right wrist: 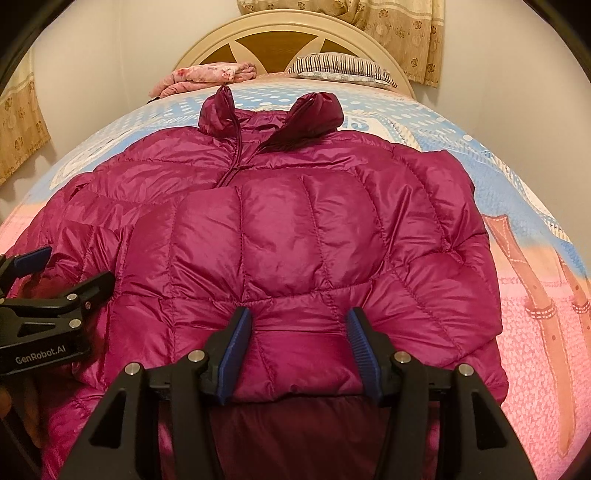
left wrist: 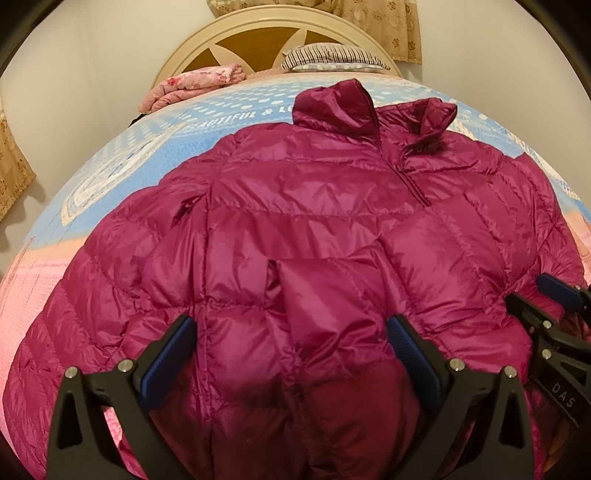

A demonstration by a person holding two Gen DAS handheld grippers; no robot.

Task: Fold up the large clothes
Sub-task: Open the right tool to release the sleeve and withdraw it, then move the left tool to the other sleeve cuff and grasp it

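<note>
A magenta quilted puffer jacket (left wrist: 295,206) lies front up on the bed, collar toward the headboard; it also shows in the right wrist view (right wrist: 280,229). One sleeve is folded across its front, cuff (right wrist: 299,354) near me. My left gripper (left wrist: 291,332) is open, jaws wide, above the jacket's lower front. My right gripper (right wrist: 299,328) is open, its blue pads on either side of the folded sleeve's cuff, not closed on it. The right gripper shows at the left wrist view's right edge (left wrist: 554,314); the left shows at the right wrist view's left edge (right wrist: 55,284).
The bed has a blue and pink patterned cover (right wrist: 517,280). A folded pink floral blanket (left wrist: 195,85) and a striped pillow (left wrist: 332,55) lie by the cream headboard (right wrist: 295,29). Beige curtains (right wrist: 406,33) hang behind and at the left.
</note>
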